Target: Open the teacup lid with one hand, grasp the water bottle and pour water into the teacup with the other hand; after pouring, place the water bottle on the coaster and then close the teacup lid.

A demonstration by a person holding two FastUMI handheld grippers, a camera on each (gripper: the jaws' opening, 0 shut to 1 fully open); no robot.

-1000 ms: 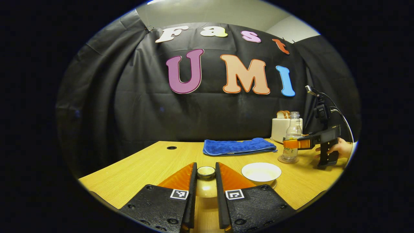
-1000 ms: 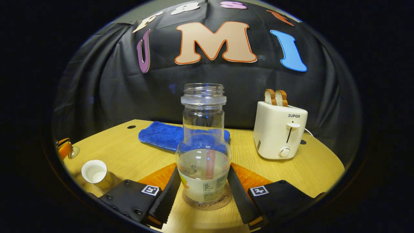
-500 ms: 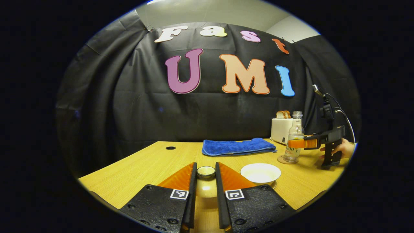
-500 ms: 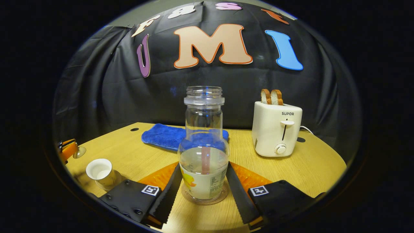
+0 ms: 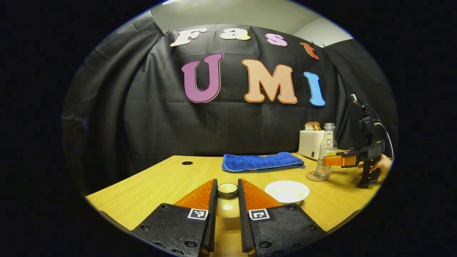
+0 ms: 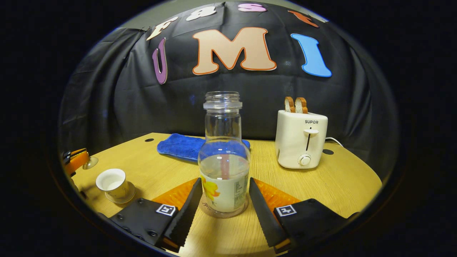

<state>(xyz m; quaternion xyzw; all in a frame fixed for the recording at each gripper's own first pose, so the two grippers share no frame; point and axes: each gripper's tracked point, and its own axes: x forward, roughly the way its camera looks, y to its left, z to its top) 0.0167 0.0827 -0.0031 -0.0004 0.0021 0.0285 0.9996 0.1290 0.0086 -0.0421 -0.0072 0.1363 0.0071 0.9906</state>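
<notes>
Water bottle (image 6: 224,167) now released on coaster (image 6: 209,211)

Both views low over table (image 5: 157,182), facing wall, sharing toaster (image 6: 300,137)

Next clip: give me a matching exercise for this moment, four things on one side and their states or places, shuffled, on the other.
Things:
1. water bottle
2. teacup lid
3. teacup
4. bread slices

States:
A. uncovered, on its saucer
B. clamped between the left gripper's fingers
C. sticking up out of the toaster
D. upright on the coaster, between the right gripper's parted fingers, gaps showing on both sides

Pairs: 1-D, 2-B, 3-A, 4-C
</notes>
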